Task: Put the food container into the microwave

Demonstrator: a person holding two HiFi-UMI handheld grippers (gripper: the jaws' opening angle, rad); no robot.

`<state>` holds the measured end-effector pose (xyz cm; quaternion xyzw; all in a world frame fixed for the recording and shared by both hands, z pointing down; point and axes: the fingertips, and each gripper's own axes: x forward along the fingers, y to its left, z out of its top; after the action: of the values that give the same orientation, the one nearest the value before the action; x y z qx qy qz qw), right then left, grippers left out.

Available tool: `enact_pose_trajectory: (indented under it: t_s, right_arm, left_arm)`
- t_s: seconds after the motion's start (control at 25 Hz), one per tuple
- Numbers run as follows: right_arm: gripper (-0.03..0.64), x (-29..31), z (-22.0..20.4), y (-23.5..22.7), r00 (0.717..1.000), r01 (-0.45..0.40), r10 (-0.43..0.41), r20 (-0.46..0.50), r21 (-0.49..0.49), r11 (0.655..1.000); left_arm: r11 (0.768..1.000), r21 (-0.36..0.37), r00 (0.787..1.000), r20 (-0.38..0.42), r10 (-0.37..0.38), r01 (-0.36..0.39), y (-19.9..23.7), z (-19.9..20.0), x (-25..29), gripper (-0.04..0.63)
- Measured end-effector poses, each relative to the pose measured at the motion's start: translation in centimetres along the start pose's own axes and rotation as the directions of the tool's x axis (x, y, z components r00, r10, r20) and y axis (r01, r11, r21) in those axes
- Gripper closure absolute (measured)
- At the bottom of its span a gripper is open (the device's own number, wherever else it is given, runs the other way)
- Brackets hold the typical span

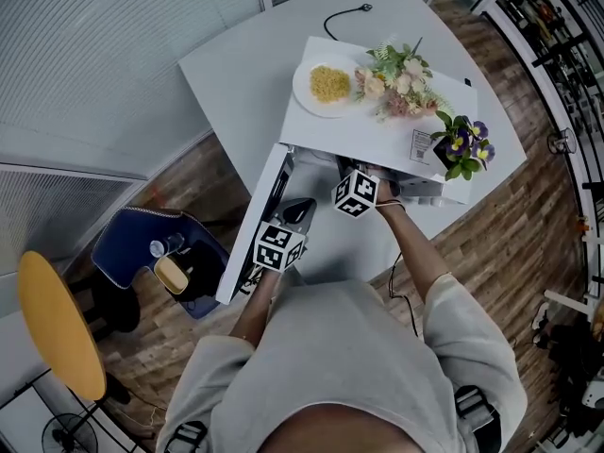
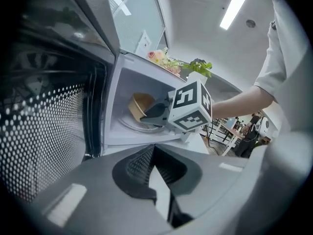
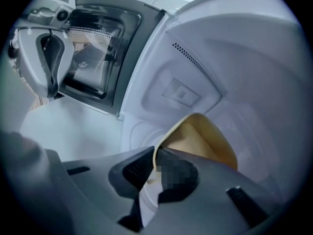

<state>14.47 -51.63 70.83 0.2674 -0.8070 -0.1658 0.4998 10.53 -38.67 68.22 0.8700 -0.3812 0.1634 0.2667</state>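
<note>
Right hand-held gripper (image 3: 155, 155) is gripping the food container (image 3: 205, 136) inside the microwave (image 3: 234, 72); left hand-held gripper (image 2: 154, 153) is idling closed, empty; release remaining.

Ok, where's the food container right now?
The food container is inside the microwave cavity, its rim pinched by the right gripper; in the left gripper view it shows just right of the open door.

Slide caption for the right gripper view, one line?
Right tool grips the tan food container by its rim, inside the open microwave, door swung wide at left.
</note>
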Motion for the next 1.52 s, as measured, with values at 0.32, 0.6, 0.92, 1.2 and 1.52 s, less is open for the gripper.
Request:
enact_pose_trajectory:
  t_s: [0.32, 0.6, 0.92, 1.2, 1.52]
  right_arm:
    - [0.592, 0.7, -0.2, 0.2, 1.000, -0.011, 0.011, -0.008, 0.001, 1.000]
    - [0.592, 1.1, -0.4, 0.2, 1.000, -0.018, 0.018, -0.012, -0.010, 1.000]
    - [0.483, 1.2, 0.2, 0.2, 0.999, -0.053, 0.053, -0.001, 0.039, 0.998]
    - [0.466, 0.5, 0.8, -0.2, 1.000, -0.007, 0.006, 0.024, 0.041, 0.999]
    - [0.468, -1.3, 1.2, 0.0, 0.998, 0.041, -0.042, 0.038, 0.037, 0.998]
  left_arm:
    - [1.000, 0.000, 1.000, -0.001, -0.002, 0.002, 0.1, -0.1, 0.1, 0.584]
    - [1.000, -0.002, 1.000, -0.002, 0.000, 0.000, 0.1, -0.2, 0.1, 0.584]
    - [1.000, -0.005, 1.000, -0.001, -0.001, 0.001, 0.0, -0.2, 0.0, 0.584]
    - [1.000, 0.003, 1.000, 0.003, -0.002, 0.002, 0.0, -0.1, -0.2, 0.584]
    - [1.000, 0.021, 1.000, 0.002, -0.014, 0.014, -0.5, -0.2, -0.5, 0.584]
